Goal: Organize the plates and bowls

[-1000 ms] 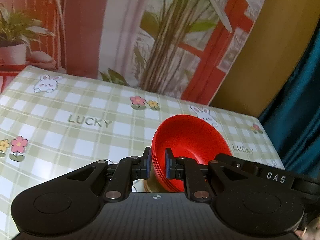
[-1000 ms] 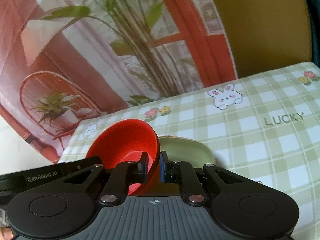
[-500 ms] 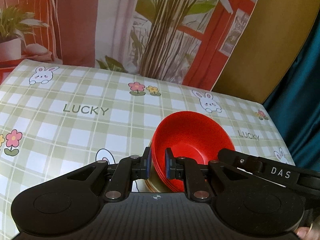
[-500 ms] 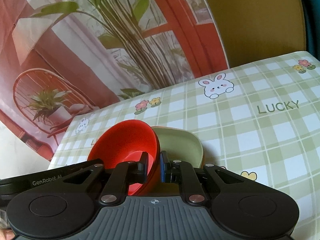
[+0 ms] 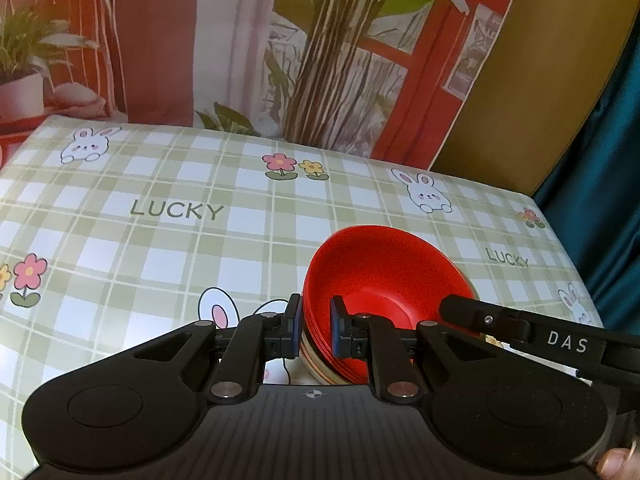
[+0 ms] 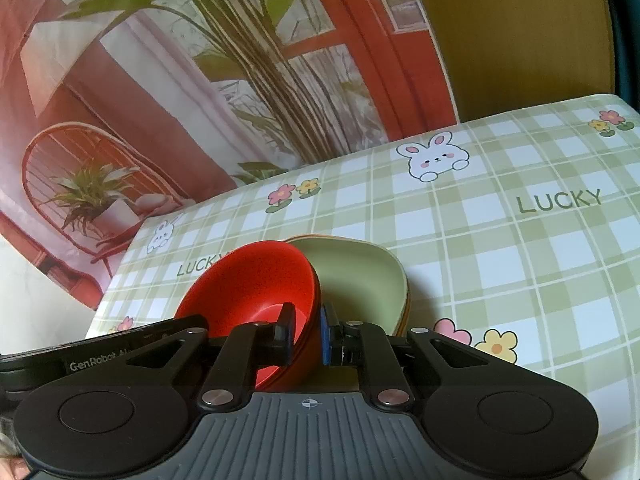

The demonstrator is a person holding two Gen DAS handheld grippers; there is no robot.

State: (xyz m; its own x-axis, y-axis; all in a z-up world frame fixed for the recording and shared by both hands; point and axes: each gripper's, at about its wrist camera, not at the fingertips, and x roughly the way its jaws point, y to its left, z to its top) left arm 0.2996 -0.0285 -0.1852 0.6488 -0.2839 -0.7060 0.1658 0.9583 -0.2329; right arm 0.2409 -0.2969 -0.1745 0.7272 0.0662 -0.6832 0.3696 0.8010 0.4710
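Observation:
A stack of red bowls (image 5: 380,280) sits tilted on a stack of plates whose cream and orange rims (image 5: 316,368) show under it. My left gripper (image 5: 315,330) is shut on the near left rim of the red bowls. In the right wrist view my right gripper (image 6: 306,334) is shut on the opposite rim of the same red bowls (image 6: 256,280). Behind them lies a pale green squarish plate (image 6: 360,276) on top of orange ones. The right gripper's arm (image 5: 532,334) crosses the left wrist view at the right.
The table wears a green checked cloth (image 5: 160,240) with rabbits, flowers and LUCKY print. A printed backdrop (image 5: 320,60) of plants and a red window stands behind it. The table's right edge meets a teal curtain (image 5: 612,200).
Both grippers keep their hold on the red bowls. The bowls and plates have come lower and closer to the cloth, and both views tilted a little downward.

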